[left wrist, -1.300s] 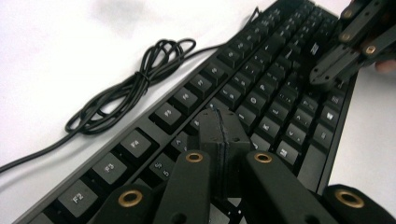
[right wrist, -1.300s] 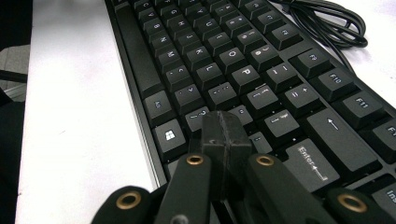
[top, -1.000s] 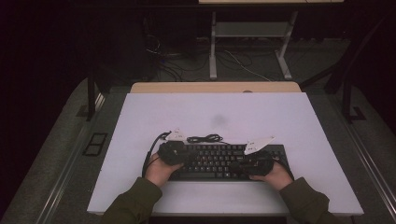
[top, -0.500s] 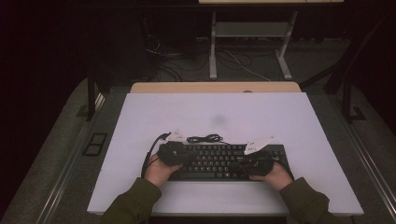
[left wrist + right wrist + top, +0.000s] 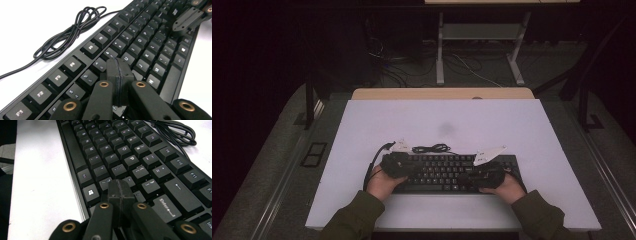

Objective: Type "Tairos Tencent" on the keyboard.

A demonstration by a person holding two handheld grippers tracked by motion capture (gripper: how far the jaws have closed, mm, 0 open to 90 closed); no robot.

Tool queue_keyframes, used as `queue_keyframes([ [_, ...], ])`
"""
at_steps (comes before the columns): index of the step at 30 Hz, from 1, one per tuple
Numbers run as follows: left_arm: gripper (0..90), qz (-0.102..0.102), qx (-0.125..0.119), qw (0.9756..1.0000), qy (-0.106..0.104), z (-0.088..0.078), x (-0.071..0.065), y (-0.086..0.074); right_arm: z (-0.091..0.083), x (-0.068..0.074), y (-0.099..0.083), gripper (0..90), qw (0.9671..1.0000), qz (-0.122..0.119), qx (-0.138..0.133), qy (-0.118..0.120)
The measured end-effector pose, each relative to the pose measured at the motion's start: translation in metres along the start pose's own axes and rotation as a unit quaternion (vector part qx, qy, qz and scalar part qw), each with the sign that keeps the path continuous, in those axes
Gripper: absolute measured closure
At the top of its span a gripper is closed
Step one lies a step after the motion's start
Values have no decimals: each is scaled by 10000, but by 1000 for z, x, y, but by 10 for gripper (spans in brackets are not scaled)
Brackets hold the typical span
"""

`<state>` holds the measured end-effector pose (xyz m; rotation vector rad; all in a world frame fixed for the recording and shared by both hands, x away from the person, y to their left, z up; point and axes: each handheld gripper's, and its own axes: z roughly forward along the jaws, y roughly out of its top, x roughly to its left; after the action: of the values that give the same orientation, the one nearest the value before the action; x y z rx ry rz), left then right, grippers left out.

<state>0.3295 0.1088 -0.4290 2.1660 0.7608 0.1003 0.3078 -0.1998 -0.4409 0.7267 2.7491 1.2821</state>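
Keyboard (image 5: 451, 172) is our landmark: it lies flat on the white bench (image 5: 522, 130), near the edge where we stand, so both hands reach it without stretching. Its bundled cable (image 5: 430, 148) rests just behind it, out of the way of the keys. Our left hand-held gripper (image 5: 119, 75) and right hand-held gripper (image 5: 120, 192) hover over opposite ends, each with jaws pressed together on nothing, likely so the narrow tips can press single keys.
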Motion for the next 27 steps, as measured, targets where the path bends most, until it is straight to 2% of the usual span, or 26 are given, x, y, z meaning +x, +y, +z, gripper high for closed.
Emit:
queue_keyframes([
  [3,889,-29,-93,9999,-36,-2,0,0,0,0,0,893,10000,9,1,4],
  [5,863,-79,-173,9998,-85,-4,-1,0,0,0,0,893,10000,1,-1,-2],
  [10,796,-56,-301,9995,-116,-10,0,-1,0,0,0,893,10000,12,-4,5],
  [22,418,22,-516,9986,-85,-22,5,-12,0,-1,0,893,10000,33,-17,18],
  [27,255,65,-567,9983,69,-24,6,-18,0,-1,0,893,10000,41,-12,31],
])
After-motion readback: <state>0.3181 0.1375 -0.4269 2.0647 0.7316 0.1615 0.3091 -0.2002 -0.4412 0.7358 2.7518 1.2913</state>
